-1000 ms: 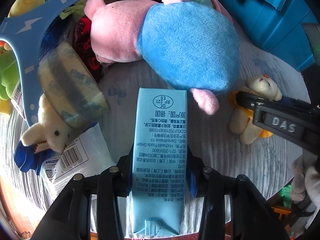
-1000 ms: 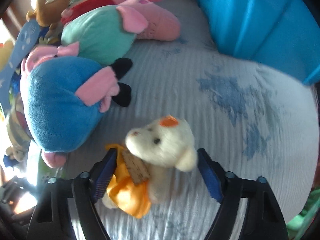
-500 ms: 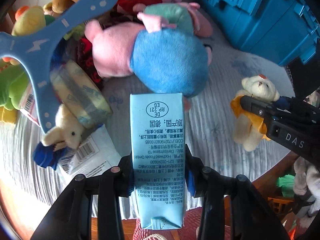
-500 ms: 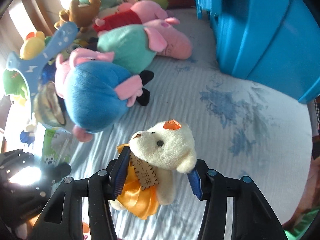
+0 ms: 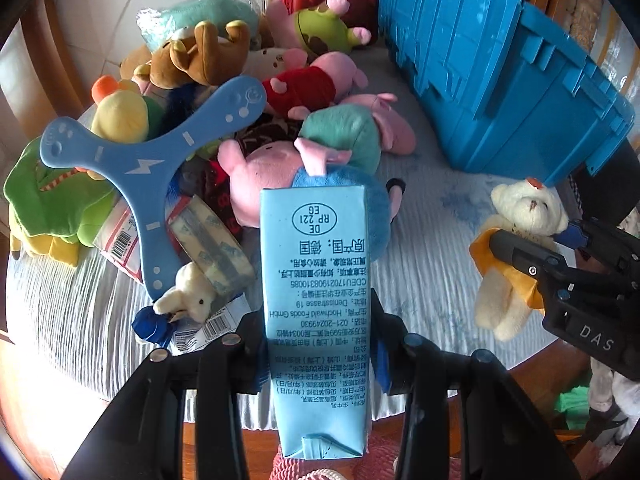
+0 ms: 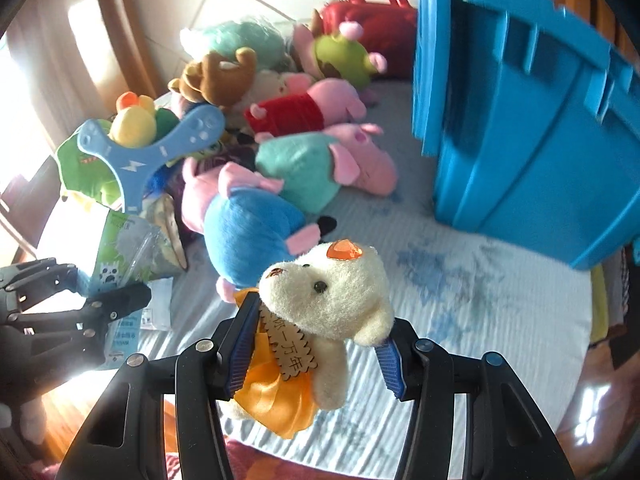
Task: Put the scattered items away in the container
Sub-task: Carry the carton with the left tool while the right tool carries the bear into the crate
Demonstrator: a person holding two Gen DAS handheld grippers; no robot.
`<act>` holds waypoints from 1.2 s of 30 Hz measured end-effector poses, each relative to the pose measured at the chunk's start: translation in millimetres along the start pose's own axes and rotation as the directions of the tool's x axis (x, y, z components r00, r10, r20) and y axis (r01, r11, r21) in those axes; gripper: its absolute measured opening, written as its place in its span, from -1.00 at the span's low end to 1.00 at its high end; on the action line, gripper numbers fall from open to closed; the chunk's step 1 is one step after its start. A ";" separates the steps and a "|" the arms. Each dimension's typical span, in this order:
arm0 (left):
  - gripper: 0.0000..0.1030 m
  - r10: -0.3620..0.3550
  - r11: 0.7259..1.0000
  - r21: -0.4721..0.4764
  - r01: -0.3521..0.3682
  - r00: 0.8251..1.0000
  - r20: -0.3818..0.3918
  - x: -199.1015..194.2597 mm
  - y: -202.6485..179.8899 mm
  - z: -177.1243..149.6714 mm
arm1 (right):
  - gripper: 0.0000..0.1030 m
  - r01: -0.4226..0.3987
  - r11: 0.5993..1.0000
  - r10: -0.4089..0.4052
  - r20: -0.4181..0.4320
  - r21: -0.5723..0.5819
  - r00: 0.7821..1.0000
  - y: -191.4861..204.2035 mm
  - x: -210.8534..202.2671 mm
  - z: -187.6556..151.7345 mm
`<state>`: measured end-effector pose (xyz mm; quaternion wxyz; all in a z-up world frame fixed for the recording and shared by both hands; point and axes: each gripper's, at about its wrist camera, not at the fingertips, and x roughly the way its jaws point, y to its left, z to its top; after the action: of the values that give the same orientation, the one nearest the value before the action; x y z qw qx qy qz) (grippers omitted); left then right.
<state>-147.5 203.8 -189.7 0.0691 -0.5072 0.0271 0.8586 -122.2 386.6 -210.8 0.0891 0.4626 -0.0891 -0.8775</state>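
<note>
My left gripper point(image 5: 318, 344) is shut on a light blue milk carton point(image 5: 316, 280) and holds it above the front of the table. My right gripper point(image 6: 316, 344) is shut on a small cream teddy bear point(image 6: 328, 300) in an orange dress, lifted off the cloth; the bear also shows in the left wrist view point(image 5: 516, 240). The big blue crate point(image 5: 500, 68) stands at the back right, also in the right wrist view point(image 6: 532, 120).
Several plush toys lie in a heap at the back left: a blue-bodied pink pig point(image 6: 248, 236), a teal one point(image 5: 344, 140), a red one point(image 5: 308, 84). A blue boomerang point(image 5: 148, 160), a tape roll point(image 5: 208, 244), a tiny white rabbit point(image 5: 188, 296) and packets point(image 6: 124, 248) lie at the left.
Both grippers have risen and pulled back from the table with the carton and the bear; more of the heap and the crate shows now.
</note>
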 end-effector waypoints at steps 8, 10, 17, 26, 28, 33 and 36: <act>-0.25 -0.021 1.000 0.021 0.020 0.999 0.048 -24.5 -11.1 -0.7 | 0.03 0.052 0.998 -0.050 0.046 -0.043 0.998 -5.0 -33.0 2.9; -0.25 -0.031 0.999 0.047 0.029 0.998 0.060 -29.7 -12.9 -0.5 | 0.03 0.072 0.997 -0.070 0.059 -0.031 0.996 -6.1 -42.2 1.3; -0.25 -0.068 0.992 0.112 0.059 0.994 0.082 -46.9 -5.2 0.9 | 0.03 0.140 0.990 -0.142 0.083 0.028 0.986 -3.4 -65.5 -5.3; -0.25 -0.131 0.969 0.224 0.104 0.985 0.110 -59.2 -26.5 2.3 | 0.04 0.205 0.974 -0.212 0.067 0.096 0.975 -9.3 -84.8 -24.3; -0.25 -0.145 0.963 0.241 0.117 0.984 0.105 -59.4 -36.8 1.1 | 0.04 0.217 0.970 -0.224 0.060 0.112 0.973 -14.7 -88.6 -30.7; -0.25 -0.178 0.950 0.275 0.148 0.980 0.087 -59.0 -71.5 -0.4 | 0.04 0.237 0.961 -0.247 0.057 0.145 0.967 -35.2 -103.3 -43.6; -0.25 -0.187 0.948 0.279 0.156 0.978 0.087 -58.4 -95.9 0.1 | 0.04 0.247 0.957 -0.258 0.056 0.155 0.965 -54.8 -110.6 -48.9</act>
<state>-105.9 293.4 -136.3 0.2137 -0.4442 0.0960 0.8648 -24.3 462.4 -163.0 -0.0614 0.4421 -0.0970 -0.8896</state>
